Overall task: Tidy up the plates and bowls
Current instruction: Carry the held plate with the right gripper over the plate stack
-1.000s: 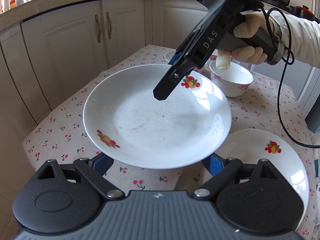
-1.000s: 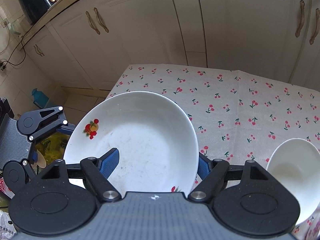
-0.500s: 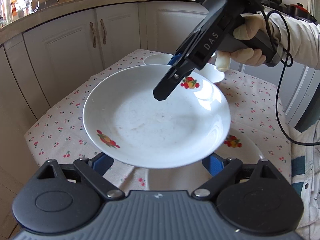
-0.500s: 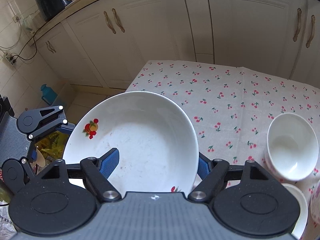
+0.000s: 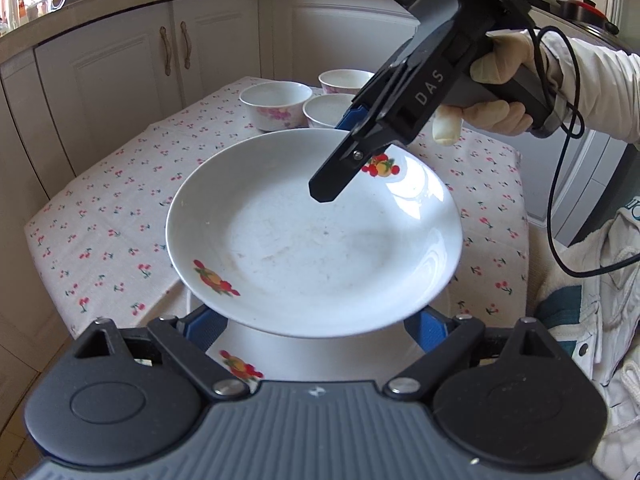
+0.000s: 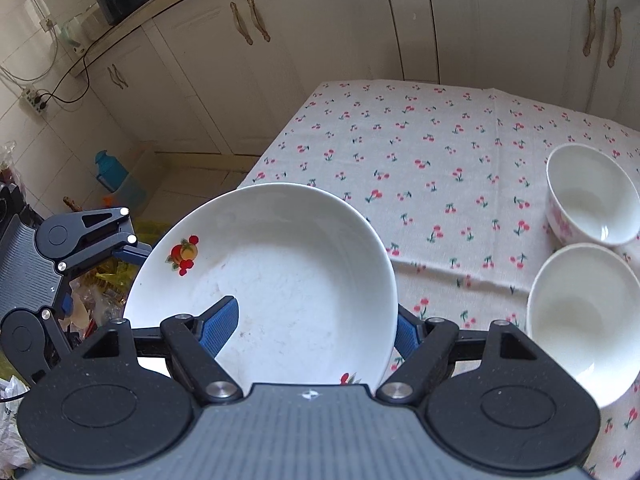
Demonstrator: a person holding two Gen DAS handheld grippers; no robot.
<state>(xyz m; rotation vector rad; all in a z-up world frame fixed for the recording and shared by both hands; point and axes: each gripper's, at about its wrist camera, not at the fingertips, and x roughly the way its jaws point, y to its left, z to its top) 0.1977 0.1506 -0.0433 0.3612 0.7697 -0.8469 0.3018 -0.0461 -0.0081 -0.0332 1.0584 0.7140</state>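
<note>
A white plate with fruit prints (image 5: 312, 236) hangs in the air above the table edge. My right gripper (image 5: 340, 160) is shut on its far rim, one finger on top. In the right wrist view the plate (image 6: 280, 280) lies between the blue pads (image 6: 220, 316). My left gripper (image 5: 316, 324) is open, its fingers spread below the plate's near rim. A second white plate (image 5: 320, 356) lies on the table under the held one. Three white bowls (image 5: 276, 104) stand at the far end of the table.
The table (image 5: 120, 208) has a cherry-print cloth. White cabinets (image 5: 120, 72) stand behind it. Two bowls (image 6: 592, 192) show at the right in the right wrist view. The floor and clutter (image 6: 112, 176) lie left of the table.
The held plate has moved back along the table and now hangs over the second plate. The bowls have dropped farther away in the left wrist view.
</note>
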